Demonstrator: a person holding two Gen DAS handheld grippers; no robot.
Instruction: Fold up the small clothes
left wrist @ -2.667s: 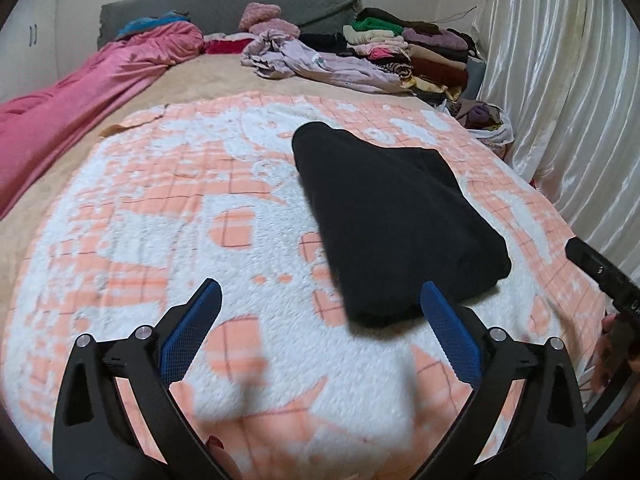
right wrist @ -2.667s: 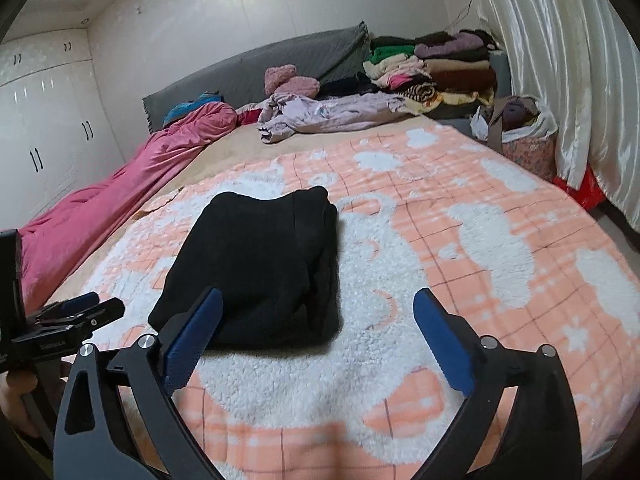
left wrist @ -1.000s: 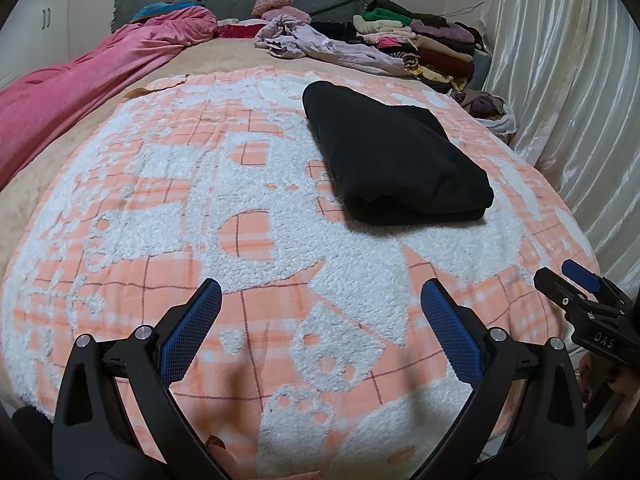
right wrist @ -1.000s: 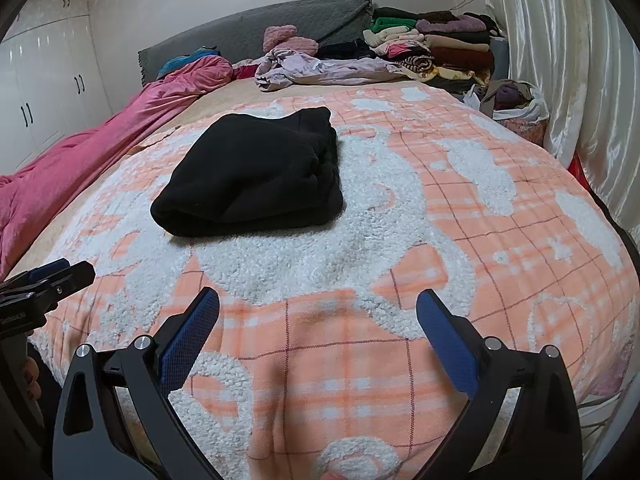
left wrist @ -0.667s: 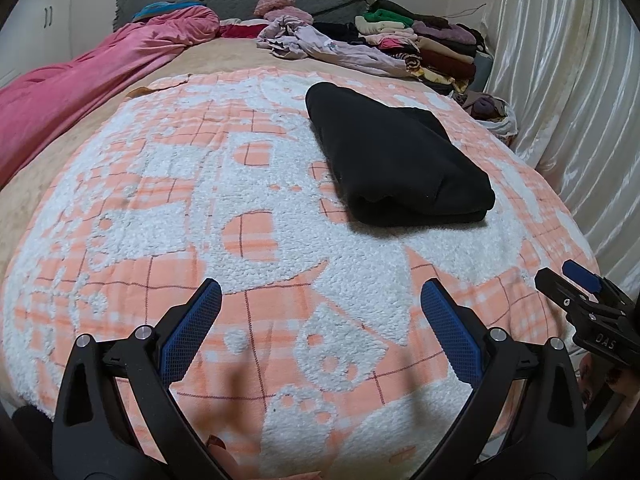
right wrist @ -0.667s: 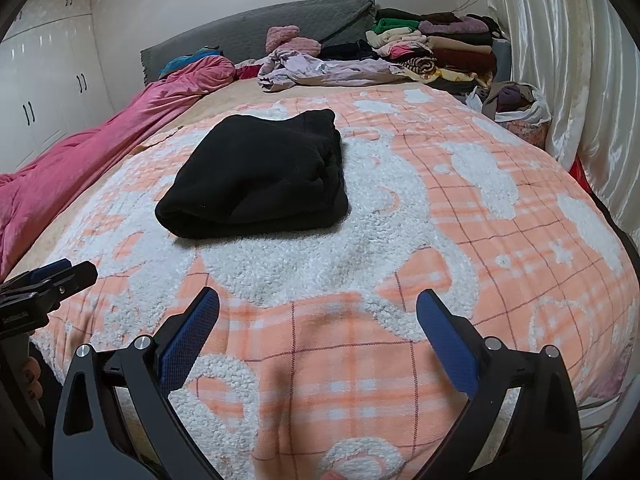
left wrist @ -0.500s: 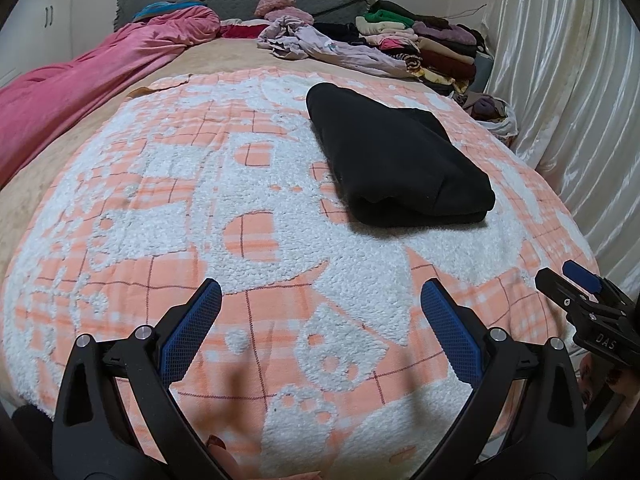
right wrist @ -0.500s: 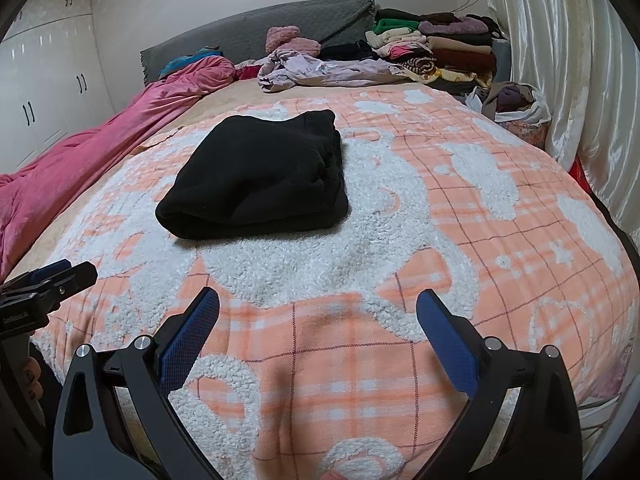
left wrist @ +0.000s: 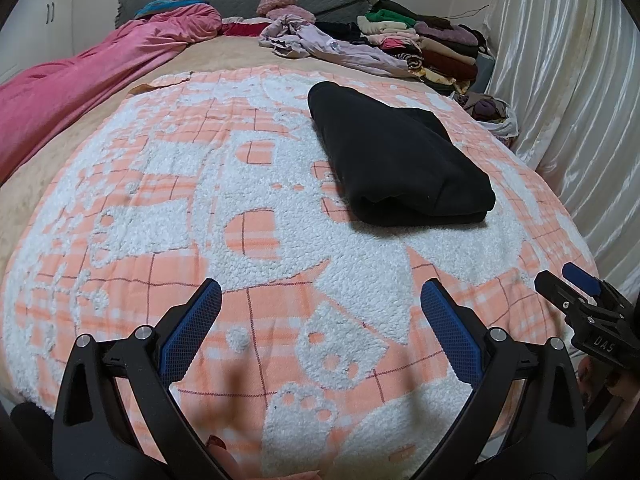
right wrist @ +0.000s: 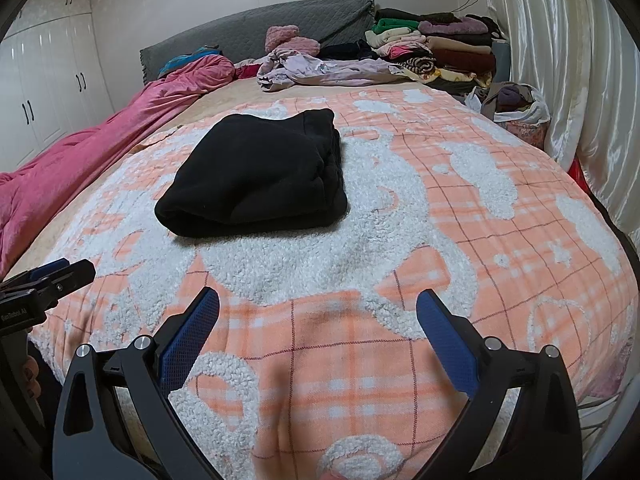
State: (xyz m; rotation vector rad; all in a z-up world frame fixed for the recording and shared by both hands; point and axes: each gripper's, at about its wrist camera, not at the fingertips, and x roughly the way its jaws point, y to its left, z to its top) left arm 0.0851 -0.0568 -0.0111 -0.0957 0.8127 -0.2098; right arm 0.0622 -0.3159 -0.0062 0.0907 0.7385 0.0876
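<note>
A black garment [left wrist: 394, 160] [right wrist: 260, 172] lies folded into a thick rectangle on the orange and white fleece blanket [left wrist: 240, 216] [right wrist: 460, 248]. My left gripper [left wrist: 320, 312] hangs open over the blanket's near edge, well short of the garment, with nothing between its blue pads. My right gripper [right wrist: 318, 316] is open too, also back from the garment and holding nothing. Each gripper shows at the edge of the other's view: the right one [left wrist: 576, 292] at the far right, the left one [right wrist: 48, 280] at the far left.
A pink duvet [left wrist: 80, 80] runs along the bed's left side. Loose lilac clothes [right wrist: 320, 68] and a stack of folded clothes [right wrist: 432, 48] sit by the grey headboard [right wrist: 256, 32]. A bag of clothes [right wrist: 516, 108] stands beside the white curtain [right wrist: 580, 80]. White wardrobes [right wrist: 44, 80] line the left wall.
Both grippers have drawn back from the folded black garment toward the bed's near edge since 2.7 s ago. Over the last second almost nothing has moved.
</note>
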